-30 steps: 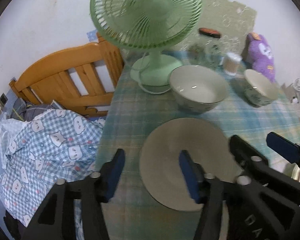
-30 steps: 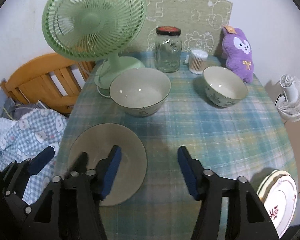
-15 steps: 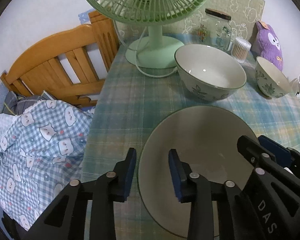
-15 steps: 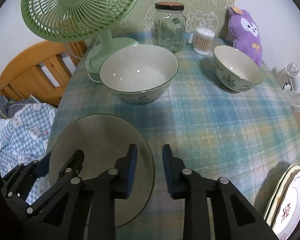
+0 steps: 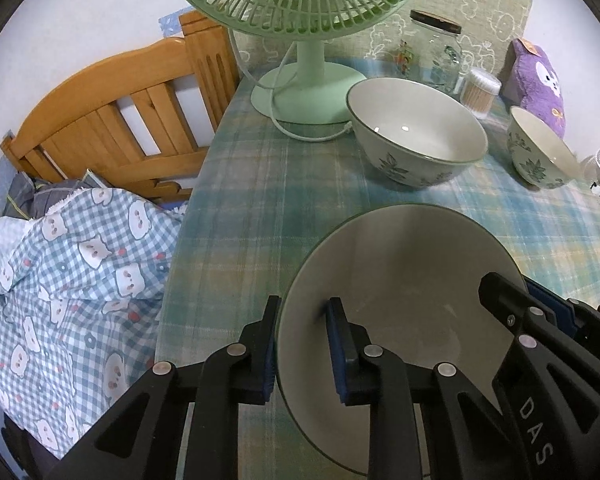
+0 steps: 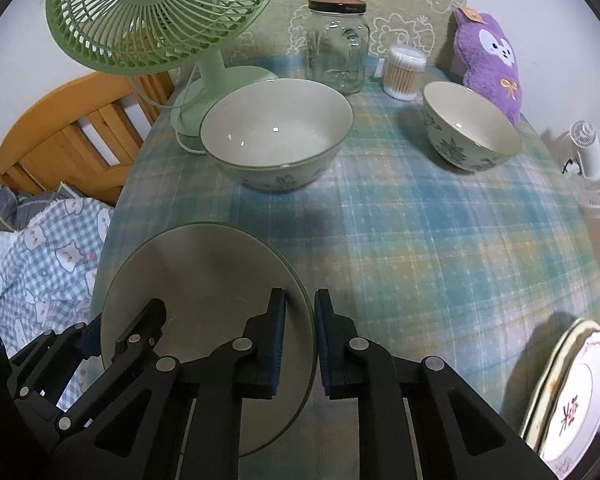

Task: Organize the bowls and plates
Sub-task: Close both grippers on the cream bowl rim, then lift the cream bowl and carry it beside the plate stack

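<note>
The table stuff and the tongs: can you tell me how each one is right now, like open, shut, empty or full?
Left tongs: shut on the gray plate's left rim.
Right tongs: shut on the gray plate's right rim.
Gray plate: empty, gripped by both tongs.
Big bowl: upright, empty.
Small bowl: upright, empty.
Glass jar: lid on, looks empty.
Green fan: upright; spinning or not, cannot tell.
Patterned plates: stacked at the table edge.
</note>
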Available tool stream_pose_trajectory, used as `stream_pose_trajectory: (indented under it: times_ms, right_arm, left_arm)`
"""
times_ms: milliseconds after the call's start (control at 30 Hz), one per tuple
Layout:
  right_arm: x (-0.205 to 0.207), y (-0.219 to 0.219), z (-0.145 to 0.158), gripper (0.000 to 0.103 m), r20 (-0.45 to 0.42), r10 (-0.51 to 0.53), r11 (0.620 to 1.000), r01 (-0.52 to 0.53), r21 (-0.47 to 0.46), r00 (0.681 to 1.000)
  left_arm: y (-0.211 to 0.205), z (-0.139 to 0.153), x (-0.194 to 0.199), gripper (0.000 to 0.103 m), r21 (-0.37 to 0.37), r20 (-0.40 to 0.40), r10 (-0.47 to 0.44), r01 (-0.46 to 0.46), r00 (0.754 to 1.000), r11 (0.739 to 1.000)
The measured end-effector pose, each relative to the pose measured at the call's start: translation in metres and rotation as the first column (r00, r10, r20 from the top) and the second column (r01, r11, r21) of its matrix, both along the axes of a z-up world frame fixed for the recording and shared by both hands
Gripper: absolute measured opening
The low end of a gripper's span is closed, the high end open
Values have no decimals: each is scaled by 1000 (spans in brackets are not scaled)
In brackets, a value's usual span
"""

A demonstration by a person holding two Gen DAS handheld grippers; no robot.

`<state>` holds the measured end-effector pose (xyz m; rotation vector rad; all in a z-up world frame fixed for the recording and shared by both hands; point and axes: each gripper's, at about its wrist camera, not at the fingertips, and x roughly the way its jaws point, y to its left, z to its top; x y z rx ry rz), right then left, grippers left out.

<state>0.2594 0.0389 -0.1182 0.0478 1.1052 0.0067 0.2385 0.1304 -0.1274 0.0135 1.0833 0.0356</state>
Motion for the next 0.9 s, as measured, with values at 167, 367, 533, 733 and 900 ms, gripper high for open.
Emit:
stream_pose_trajectory:
  times_ms: [167,367,533,733,900]
  right_arm:
    - [-19,-10,9,18,10,-25,1000,25,-5,1000]
    - [-47,-29,20,18,27,-66,998,66,-14,997]
    - [-68,-46,26,18,34,-88,996,89,-23,996]
    - [-91,-69,27,18,26,-102,994,103,-30,994]
    - [-107,-91,22,18,6,-100,995,101,-29,995]
  left_arm:
    - [-10,8,-15,20,-10,9,-20,20,1000,1000]
    - [-28,18,-35,20,-17,24,-61,61,998,998]
    - [-44,22,-51,20,-25,27,-85,86,996,996]
    - [-66,22,-72,20,-29,20,-103,103,995,994]
    - [-86,16,-87,20,-33,-3,-104,104,995,994]
